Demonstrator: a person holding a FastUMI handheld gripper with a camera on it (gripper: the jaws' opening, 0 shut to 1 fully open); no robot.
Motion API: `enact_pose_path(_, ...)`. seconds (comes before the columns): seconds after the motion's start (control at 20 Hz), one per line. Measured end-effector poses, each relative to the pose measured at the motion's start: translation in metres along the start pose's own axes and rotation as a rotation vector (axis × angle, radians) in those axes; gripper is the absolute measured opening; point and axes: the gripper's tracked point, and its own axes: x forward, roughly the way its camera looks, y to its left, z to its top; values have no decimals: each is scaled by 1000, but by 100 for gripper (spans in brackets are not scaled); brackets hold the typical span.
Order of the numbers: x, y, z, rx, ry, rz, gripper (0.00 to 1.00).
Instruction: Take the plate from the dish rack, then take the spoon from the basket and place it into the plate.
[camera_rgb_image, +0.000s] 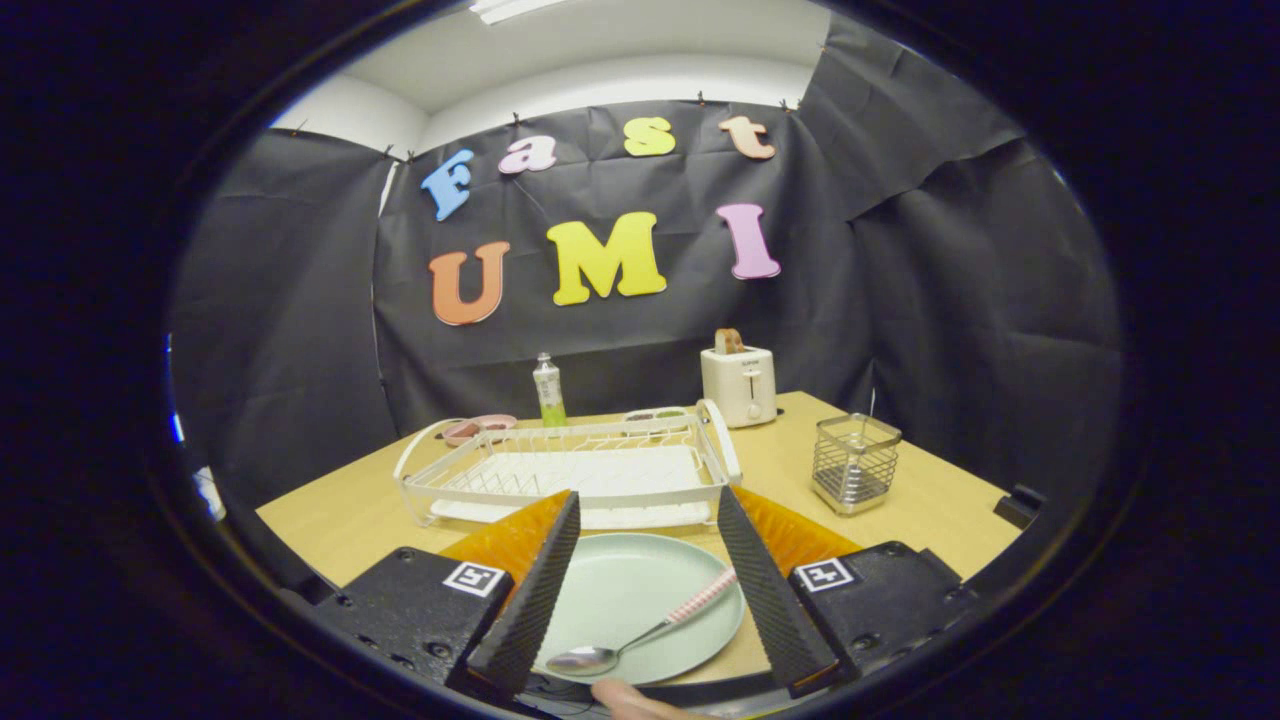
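Hand-held gripper (648, 560) wide open, empty; pink-handled spoon (640, 632) on pale green plate (620, 590).

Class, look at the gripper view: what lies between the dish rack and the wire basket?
Bare wooden table separates the dish rack from the basket. The gripper is open over the plate.

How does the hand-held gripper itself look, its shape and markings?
The hand-held gripper has two long, tapering fingers with ribbed inner faces. Behind them sit black blocks with screws, each carrying a square black-and-white marker, and translucent orange parts.
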Motion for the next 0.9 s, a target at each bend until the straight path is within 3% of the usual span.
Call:
enact_pose_path(0.25,-25,-14,31,-61,-67,-18,100)
enact_pose_path(0.6,-85,-15,86,-91,-132,-14,100)
enact_pose_path(0.9,-131,-19,115,-104,-194,-71,100)
